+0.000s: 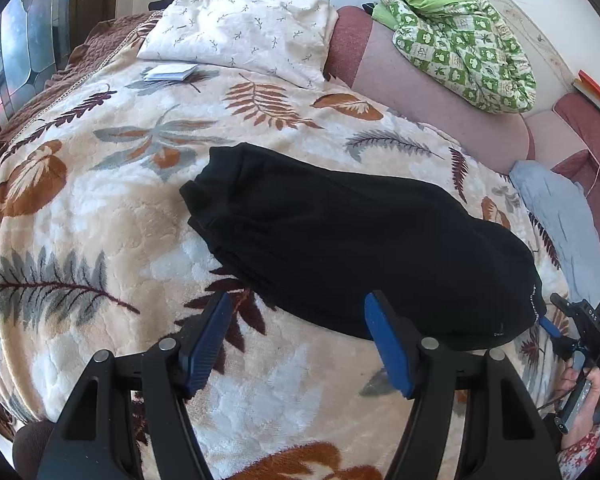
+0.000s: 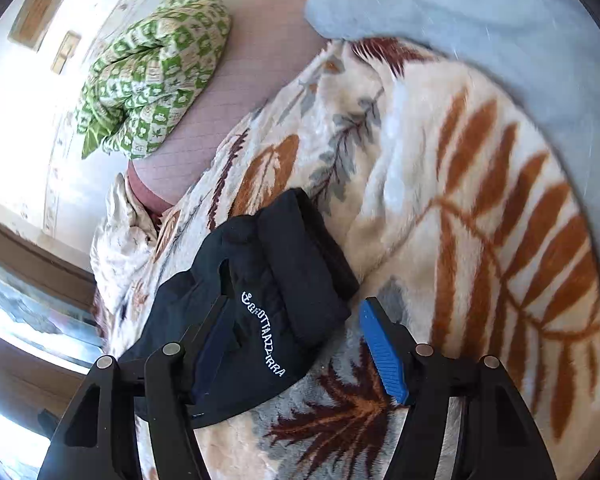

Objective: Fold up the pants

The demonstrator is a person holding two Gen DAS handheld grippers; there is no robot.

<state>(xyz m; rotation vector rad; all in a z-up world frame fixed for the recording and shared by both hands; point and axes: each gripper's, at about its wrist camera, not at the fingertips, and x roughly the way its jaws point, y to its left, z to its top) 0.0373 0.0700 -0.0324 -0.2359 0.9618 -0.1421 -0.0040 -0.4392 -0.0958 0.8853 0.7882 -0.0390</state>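
Nearest the lens, left gripper (image 1: 298, 340) with blue pads (image 1: 388, 350) spread wide, nothing between them, hovering over leaf-print blanket (image 1: 100, 208) just short of the near edge of the pants (image 1: 340, 248); right gripper (image 2: 296, 344) likewise spread, one pad (image 2: 382, 354) clear over the blanket, the other dark against the black cloth, lettered end of the pants lying in the gap, no pinch visible; seen small from the left wrist at the right edge (image 1: 572, 332), gripped by a hand (image 1: 580, 392). Pants black, folded into a long flat bundle on the blanket near mid-bed; long axis running diagonally in the left wrist view, from upper left to lower right, stacked folded edges at the upper-left end, white lettering at the lower-right end beside the right gripper. Around: white sprigged pillow (image 1: 240, 28) at the head of the bed with a small booklet (image 1: 170, 72) in front of it; green checked quilt (image 1: 460, 32) bunched on a pink mattress (image 1: 440, 108) behind; pale blue cloth (image 1: 560, 220) to the right of the pants, close to the lettered end; stained-glass window (image 1: 24, 52) at far left; book (image 1: 596, 96) at far right. Nothing lying on top of the pants; blanket open on all sides of the bundle.
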